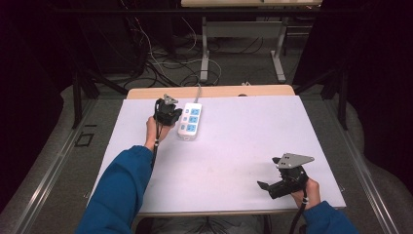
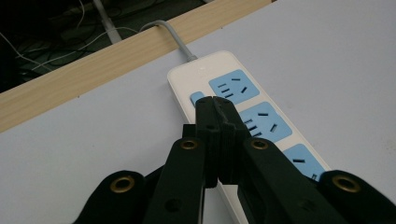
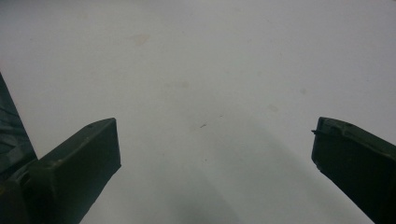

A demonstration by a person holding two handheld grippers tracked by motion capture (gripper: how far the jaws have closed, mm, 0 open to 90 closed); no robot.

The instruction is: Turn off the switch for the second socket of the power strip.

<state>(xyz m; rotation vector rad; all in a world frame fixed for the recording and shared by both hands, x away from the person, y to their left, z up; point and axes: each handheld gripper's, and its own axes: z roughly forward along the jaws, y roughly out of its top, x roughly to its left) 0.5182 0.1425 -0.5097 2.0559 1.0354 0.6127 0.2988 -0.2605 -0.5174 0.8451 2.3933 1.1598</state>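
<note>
Closed left tool (image 2: 215, 105) over unlabelled white power strip's (image 2: 233, 79) blue switch (image 2: 196, 98).

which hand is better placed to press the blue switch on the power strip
Left. The left gripper has its jaws shut, tips right at the blue switch of the power strip. The right gripper sits open, far away near the table's front edge.
</note>
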